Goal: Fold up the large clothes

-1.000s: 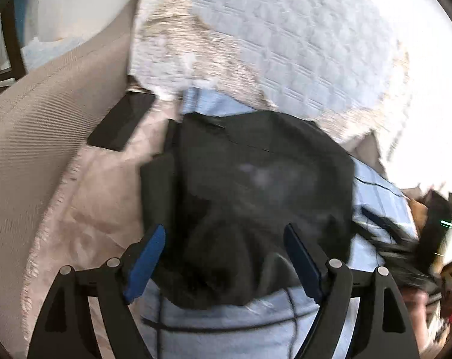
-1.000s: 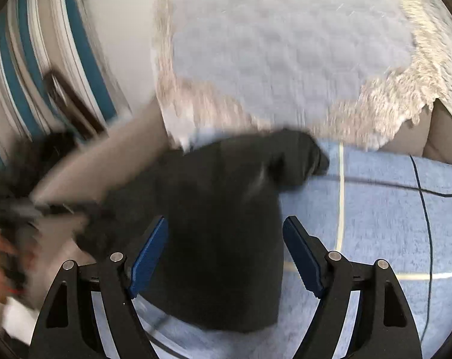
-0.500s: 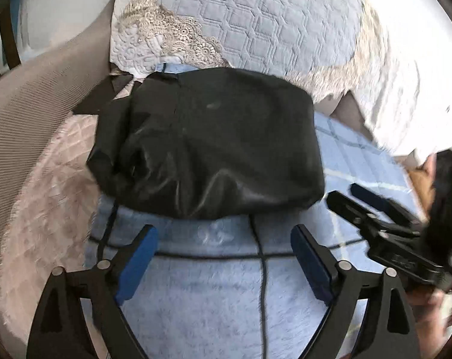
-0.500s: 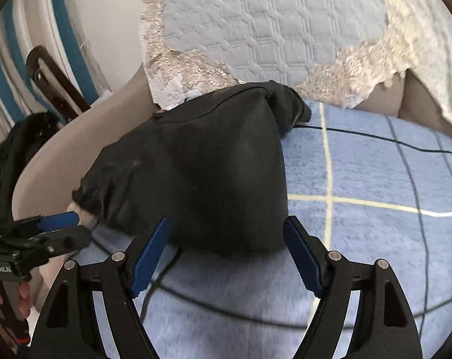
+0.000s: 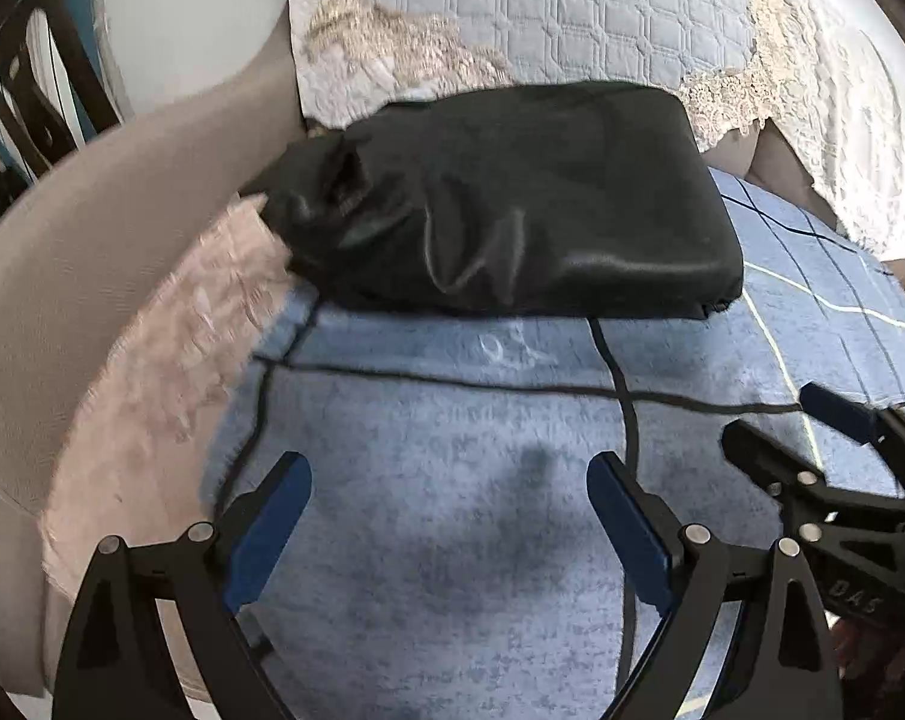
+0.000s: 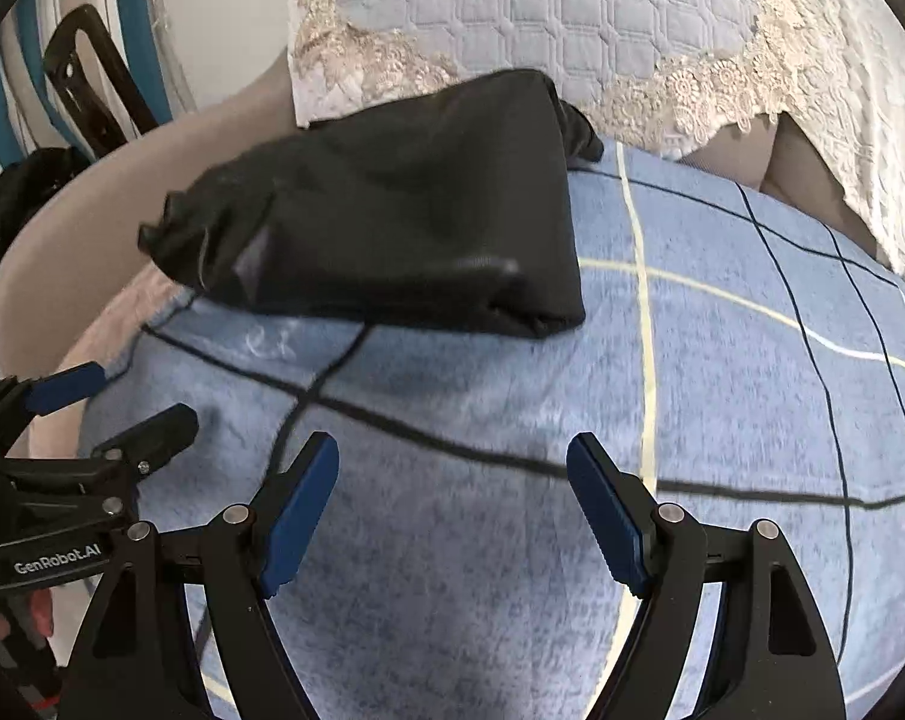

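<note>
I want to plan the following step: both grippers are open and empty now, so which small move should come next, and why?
Probably tidy the black garment: its left end is bunched, not flat. The left gripper sits open over the blue blanket, apart from it, so reach forward there.

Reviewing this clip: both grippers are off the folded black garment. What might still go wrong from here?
1. The black garment has a loose, bunched end overhanging the blue checked blanket onto the pink fabric; it may slump open.
2. The left gripper and right gripper, both open, sit close together and might collide.
3. The blanket is soft, so the stack could tilt.
</note>
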`<action>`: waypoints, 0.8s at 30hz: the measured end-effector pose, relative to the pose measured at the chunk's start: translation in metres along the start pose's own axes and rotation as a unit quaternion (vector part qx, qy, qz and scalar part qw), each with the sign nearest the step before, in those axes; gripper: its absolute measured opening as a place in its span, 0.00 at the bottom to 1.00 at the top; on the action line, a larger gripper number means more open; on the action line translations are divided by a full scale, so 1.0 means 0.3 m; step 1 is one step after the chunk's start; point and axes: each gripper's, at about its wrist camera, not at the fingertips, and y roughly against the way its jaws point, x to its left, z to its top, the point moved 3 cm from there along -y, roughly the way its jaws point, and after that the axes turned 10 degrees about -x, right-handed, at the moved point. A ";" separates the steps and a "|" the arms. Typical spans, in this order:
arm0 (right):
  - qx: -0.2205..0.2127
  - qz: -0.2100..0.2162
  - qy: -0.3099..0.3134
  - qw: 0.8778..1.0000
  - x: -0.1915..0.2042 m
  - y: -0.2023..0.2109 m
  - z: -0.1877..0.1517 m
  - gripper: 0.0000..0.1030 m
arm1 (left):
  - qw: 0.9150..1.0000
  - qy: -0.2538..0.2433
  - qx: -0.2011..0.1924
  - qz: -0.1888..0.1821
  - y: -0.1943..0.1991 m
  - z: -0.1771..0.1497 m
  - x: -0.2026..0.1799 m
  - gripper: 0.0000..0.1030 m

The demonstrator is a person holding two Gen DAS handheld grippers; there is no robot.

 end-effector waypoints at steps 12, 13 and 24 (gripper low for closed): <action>0.019 -0.022 -0.007 1.000 -0.009 -0.033 -0.061 0.77 | 0.999 -0.032 -0.001 0.031 -0.027 -0.032 -0.038 0.92; 0.017 -0.026 -0.009 0.999 -0.012 -0.033 -0.061 0.77 | 1.000 -0.019 0.004 0.022 -0.033 -0.035 -0.032 0.92; 0.018 -0.026 -0.028 0.999 -0.030 -0.033 -0.063 0.77 | 1.000 -0.010 0.011 0.017 -0.050 -0.051 -0.033 0.92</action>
